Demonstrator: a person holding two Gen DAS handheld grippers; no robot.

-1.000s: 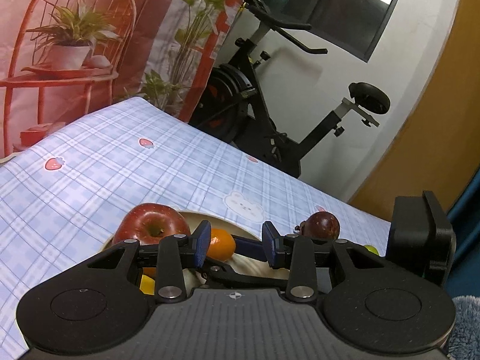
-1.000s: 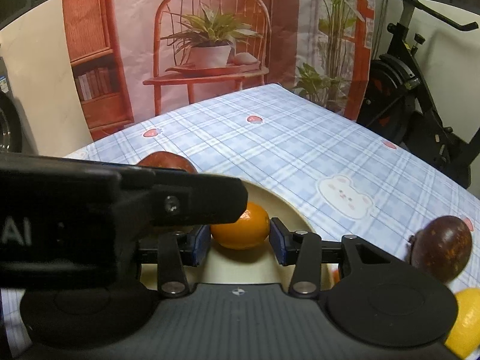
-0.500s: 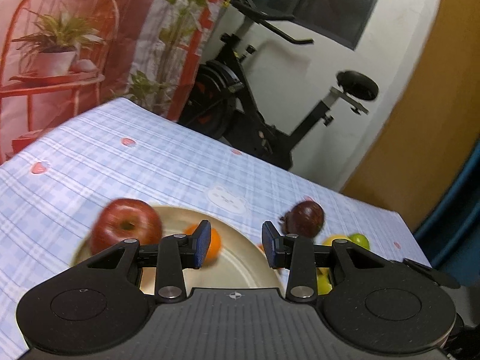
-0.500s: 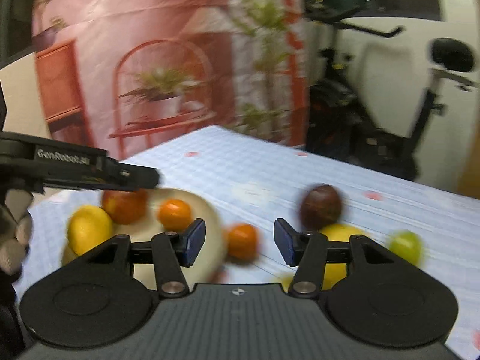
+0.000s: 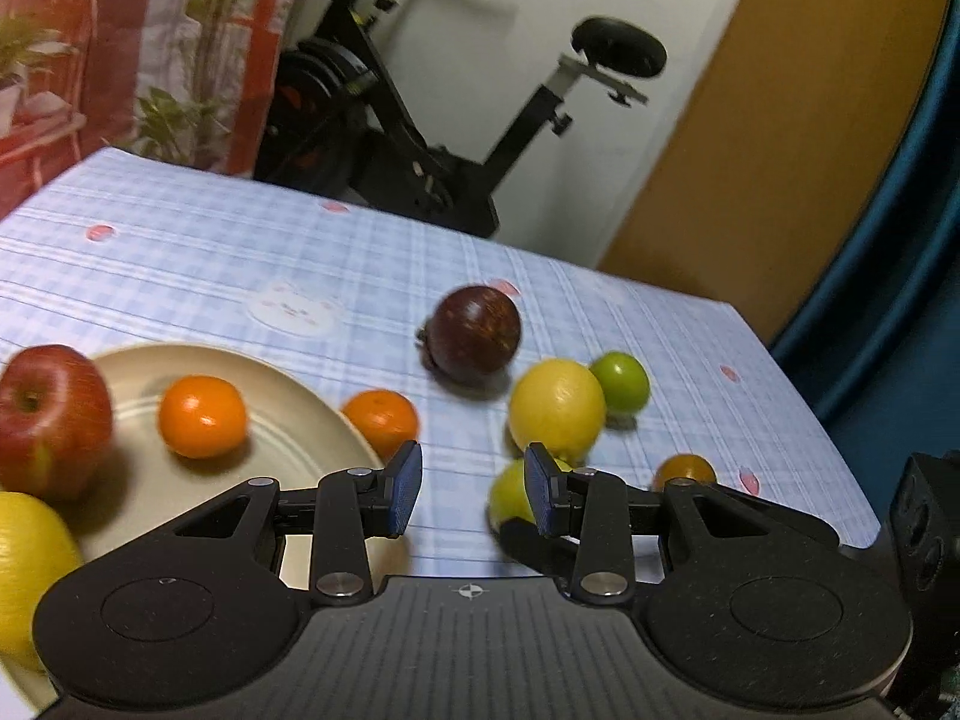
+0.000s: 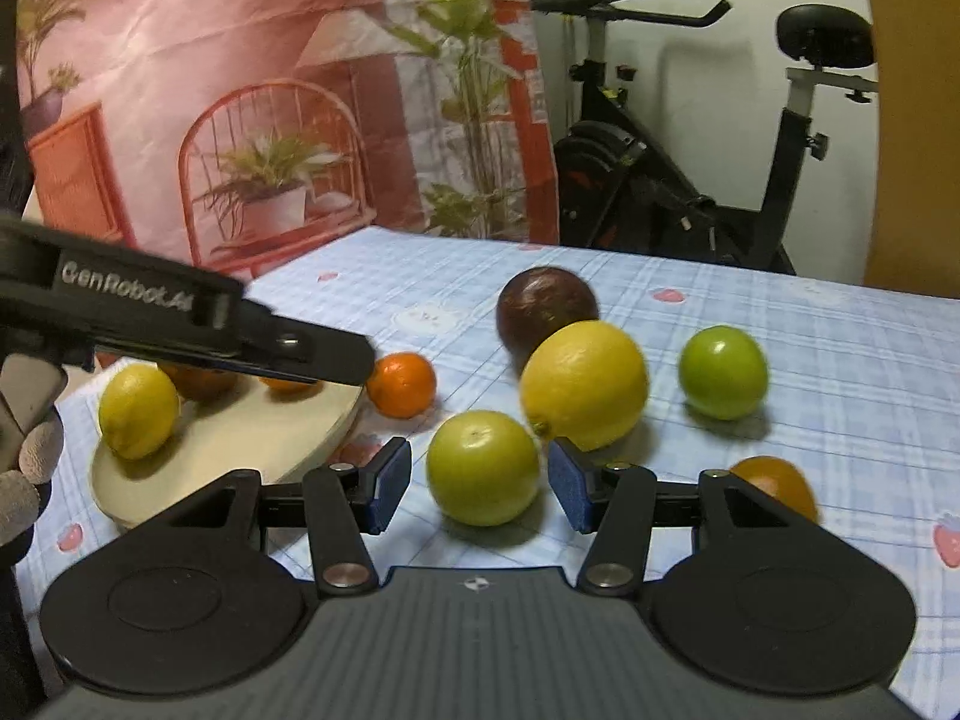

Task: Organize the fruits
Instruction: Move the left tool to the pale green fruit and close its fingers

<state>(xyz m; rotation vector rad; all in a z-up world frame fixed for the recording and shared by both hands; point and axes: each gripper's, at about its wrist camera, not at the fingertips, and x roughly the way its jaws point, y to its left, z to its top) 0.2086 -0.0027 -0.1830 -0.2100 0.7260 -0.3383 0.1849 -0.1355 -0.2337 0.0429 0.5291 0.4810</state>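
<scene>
At lower centre, our right gripper [image 6: 479, 483] brackets a green fruit [image 6: 483, 467].
Its fingers gape, untouching; our left gripper [image 5: 471, 489] gapes empty (beside the plate [image 5: 288, 420]). Lemon [image 6: 584, 384] sits just behind, on the counter [image 6: 840, 372].

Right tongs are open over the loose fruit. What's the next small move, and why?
Probably ease the right tongs forward around the yellow-green fruit and close. It sits on the cloth, lined up with the open gap, nearest of the loose fruit, off the plate.
</scene>
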